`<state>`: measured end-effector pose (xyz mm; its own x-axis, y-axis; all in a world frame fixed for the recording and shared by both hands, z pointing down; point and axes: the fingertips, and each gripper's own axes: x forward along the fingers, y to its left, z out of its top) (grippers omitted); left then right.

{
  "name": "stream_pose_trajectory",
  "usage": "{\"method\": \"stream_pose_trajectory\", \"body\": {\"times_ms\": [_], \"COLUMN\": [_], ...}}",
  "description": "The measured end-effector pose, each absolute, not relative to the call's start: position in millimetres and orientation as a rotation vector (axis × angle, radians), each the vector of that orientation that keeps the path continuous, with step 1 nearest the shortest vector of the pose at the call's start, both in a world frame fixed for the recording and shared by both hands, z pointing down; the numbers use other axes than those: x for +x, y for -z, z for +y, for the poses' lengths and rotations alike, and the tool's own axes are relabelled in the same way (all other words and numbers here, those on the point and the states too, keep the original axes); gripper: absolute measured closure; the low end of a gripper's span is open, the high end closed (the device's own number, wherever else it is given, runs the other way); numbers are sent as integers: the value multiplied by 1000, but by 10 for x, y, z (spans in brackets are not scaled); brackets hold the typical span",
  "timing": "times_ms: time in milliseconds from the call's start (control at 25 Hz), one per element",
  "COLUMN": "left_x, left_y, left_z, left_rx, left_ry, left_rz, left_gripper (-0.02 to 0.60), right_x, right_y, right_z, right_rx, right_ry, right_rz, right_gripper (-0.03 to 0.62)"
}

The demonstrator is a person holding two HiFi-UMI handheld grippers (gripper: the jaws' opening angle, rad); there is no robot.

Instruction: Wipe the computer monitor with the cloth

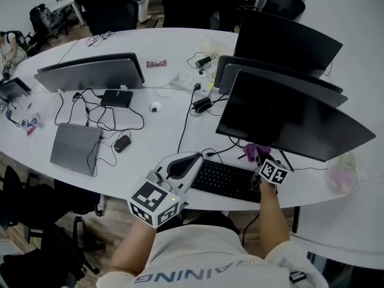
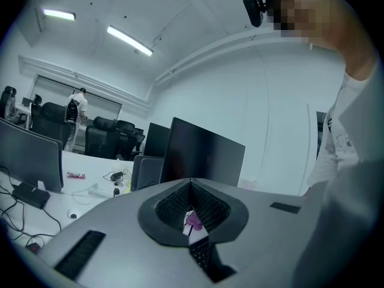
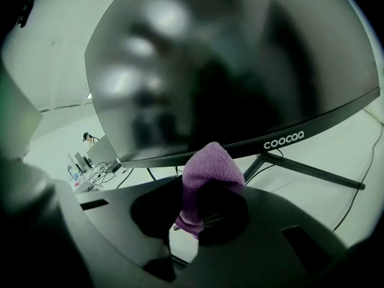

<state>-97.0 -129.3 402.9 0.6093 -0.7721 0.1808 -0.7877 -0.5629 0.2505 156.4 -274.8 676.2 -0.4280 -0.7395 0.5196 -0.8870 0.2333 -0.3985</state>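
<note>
Grips a purple cloth [image 3: 211,170] in the right gripper [image 3: 207,215], jaws clenched on its lower part, rounded top standing up past them. Aims that cloth at the bottom edge of the dark monitor [image 3: 240,59], close to the screen's 7 o'clock corner in the head view; cannot tell whether cloth and bezel touch. Shows "coocaa" [image 3: 283,140] in white letters on the lower bezel, at 2 o'clock from the cloth in the right gripper view, with a slanting stand leg [image 3: 312,171] just below. Carries the left gripper [image 1: 197,156] toward 6 o'clock of the head view, over the near edge of the white table [image 1: 150,149] and at 9 o'clock of the black keyboard [image 1: 225,180]; jaw tips pressed together, nothing held, only a sliver of cloth and keys seen through the gap behind them. Behind the monitor, toward 12 o'clock, two more dark screens [image 1: 288,41], back to back with it. At 9 o'clock on the table, a closed grey laptop [image 1: 75,147], a black mouse [image 1: 122,143] and looping cables [image 1: 99,116]; farther off at 10 o'clock, another screen [image 1: 90,72] seen from behind. At 6 o'clock, on the person's pale shirt [image 1: 228,245], part of a printed word, "AINING" [image 1: 192,276], the start cut off by a fold.
</note>
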Motion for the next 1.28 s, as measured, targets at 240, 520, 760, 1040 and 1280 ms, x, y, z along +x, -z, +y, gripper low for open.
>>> {"method": "stream_pose_trajectory", "body": {"times_ms": [240,520,760,1040,1280], "left_x": [-1096,-1265,-1429,-1668,-1868], "left_y": [-4021,-4055,-4070,-4083,-4126], "left_z": [-1255,-1221,-1182,-1126,-1079], "left_rx": [2535,2522,2507,2483,2457], "left_ry": [-63,-65,-63,-61,-63], "left_rz": [-1272,-1288,-1313,-1354,-1382], "left_gripper": [574,573,573,574,572], "right_x": [1218,918,622,170,-172], "right_y": [-6739,-6711,-6727,-6690,-6671], "right_z": [-2726,-2727,-2720,-2716,-2709], "right_rx": [1473,1439,1373,1292,1233], "right_ry": [-954,-976,-972,-953,-957], "right_rz": [-2322,-2348,-2382,-2412,-2447], "right_gripper": [539,539,539,539,539]}}
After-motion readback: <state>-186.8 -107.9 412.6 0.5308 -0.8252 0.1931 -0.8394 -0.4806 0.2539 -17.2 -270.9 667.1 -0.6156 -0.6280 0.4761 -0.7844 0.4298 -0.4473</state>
